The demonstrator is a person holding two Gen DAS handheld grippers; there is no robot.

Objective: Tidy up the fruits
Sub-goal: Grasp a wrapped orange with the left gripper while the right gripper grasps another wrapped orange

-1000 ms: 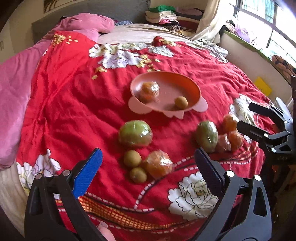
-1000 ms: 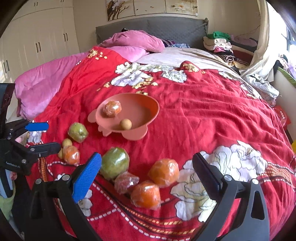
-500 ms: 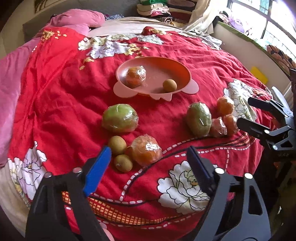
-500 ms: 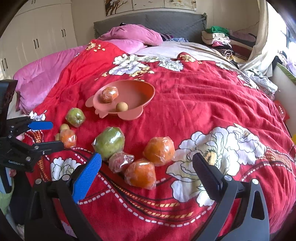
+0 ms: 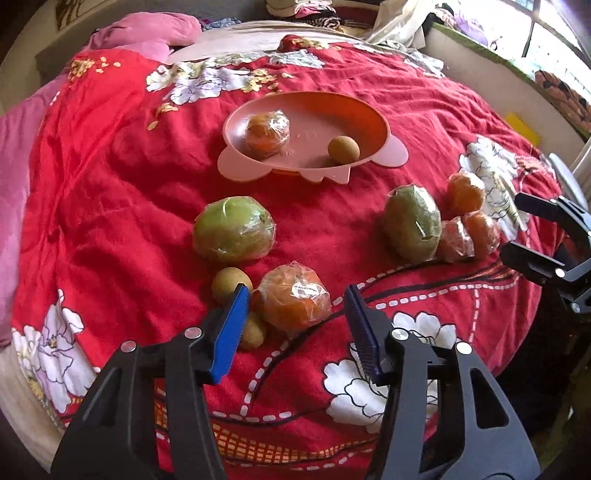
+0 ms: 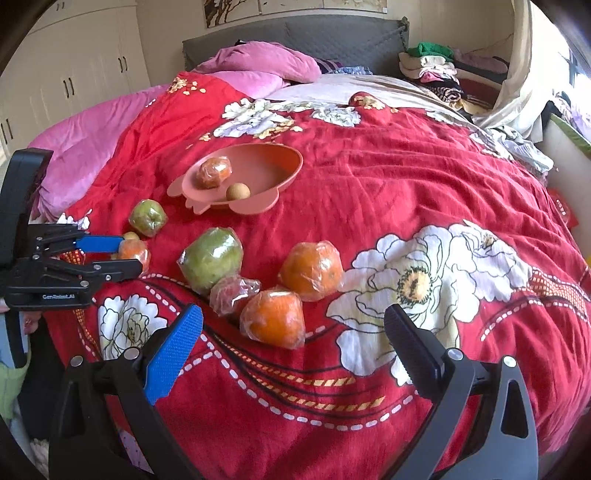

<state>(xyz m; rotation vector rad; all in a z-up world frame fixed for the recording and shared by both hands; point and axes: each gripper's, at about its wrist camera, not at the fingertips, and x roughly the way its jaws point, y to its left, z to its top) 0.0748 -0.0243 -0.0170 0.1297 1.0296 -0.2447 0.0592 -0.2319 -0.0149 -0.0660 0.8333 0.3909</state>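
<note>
Since a second ago the left claw (image 5: 295,302) has sunk, jaws closing around the plastic-wrapped orange (image 5: 293,297) (pads not yet pressing), at six o'clock from the pink plastic bowl (image 5: 369,110). Right claw (image 6: 293,332) hangs released. Next: clench, lift, carry bowlward.

a grey padded headboard (image 6: 295,40) backs the bed – cream wardrobe doors (image 6: 74,74) left, bright window (image 5: 554,22) right.

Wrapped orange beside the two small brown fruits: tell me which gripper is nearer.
Left. The left gripper straddles that wrapped orange, jaws closing. The right gripper is off by the other fruit cluster.
</note>
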